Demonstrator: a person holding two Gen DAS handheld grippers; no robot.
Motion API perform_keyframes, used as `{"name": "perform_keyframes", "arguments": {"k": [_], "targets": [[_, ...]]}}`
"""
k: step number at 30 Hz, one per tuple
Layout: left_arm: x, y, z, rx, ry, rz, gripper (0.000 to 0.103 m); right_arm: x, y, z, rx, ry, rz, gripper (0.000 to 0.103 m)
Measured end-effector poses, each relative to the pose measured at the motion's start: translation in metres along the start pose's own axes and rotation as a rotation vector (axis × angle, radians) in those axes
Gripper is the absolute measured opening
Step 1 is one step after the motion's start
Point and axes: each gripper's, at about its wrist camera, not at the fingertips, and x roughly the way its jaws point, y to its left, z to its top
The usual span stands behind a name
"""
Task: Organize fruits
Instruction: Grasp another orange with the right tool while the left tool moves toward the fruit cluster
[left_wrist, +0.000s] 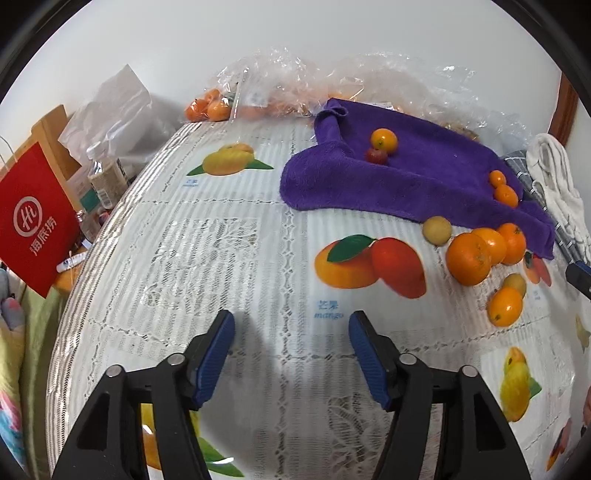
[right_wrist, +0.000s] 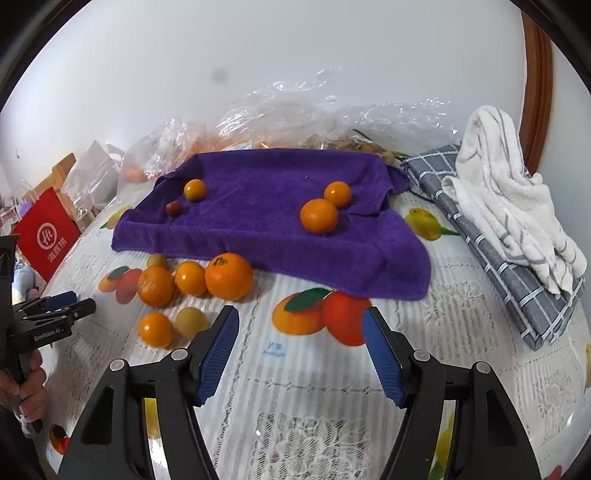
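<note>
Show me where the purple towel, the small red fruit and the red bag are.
Purple towel (right_wrist: 266, 236): right wrist view, on its bare middle.
Small red fruit (right_wrist: 173, 208): right wrist view, on its centre, at the towel's left end.
Red bag (left_wrist: 35, 229): left wrist view, on its printed front face.

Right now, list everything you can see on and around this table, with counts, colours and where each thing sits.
purple towel: one, spread at table centre.
fruits on towel: four; two orange right, one orange plus small red one left.
fruits off towel: six in front of its left edge; four orange, two yellowish.
clear plastic bags: several, behind towel, some holding oranges.
checked grey cloth: one, right side.
white striped cloth: one, lying on the grey cloth.
red paper bag: one, off the table's left.
tablecloth: white lace, printed fruit.
left gripper: blue fingers open, empty.
right gripper: blue fingers open, empty.
</note>
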Motion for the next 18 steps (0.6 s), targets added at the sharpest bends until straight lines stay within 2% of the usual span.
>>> {"name": "perform_keyframes", "arguments": {"k": [4, 7, 10, 14, 18], "targets": [[0.001, 0.003, -0.003, 0.007, -0.01, 0.006, 0.074, 0.007, 0.005, -0.007, 0.004, 0.017, 0.018, 0.063], [0.002, 0.007, -0.003, -0.006, -0.014, -0.01, 0.076, 0.014, 0.012, -0.006, -0.019, 0.032, 0.031, 0.059], [0.002, 0.003, -0.004, 0.003, -0.021, 0.015, 0.079, 0.02, 0.021, 0.001, -0.034, 0.036, 0.052, 0.054], [0.003, 0.005, -0.004, -0.015, -0.019, 0.026, 0.084, 0.035, 0.036, 0.016, -0.083, 0.04, 0.074, 0.054], [0.004, 0.006, -0.004, -0.015, -0.017, 0.021, 0.086, 0.056, 0.043, 0.023, -0.105, 0.093, 0.094, 0.054]]}}
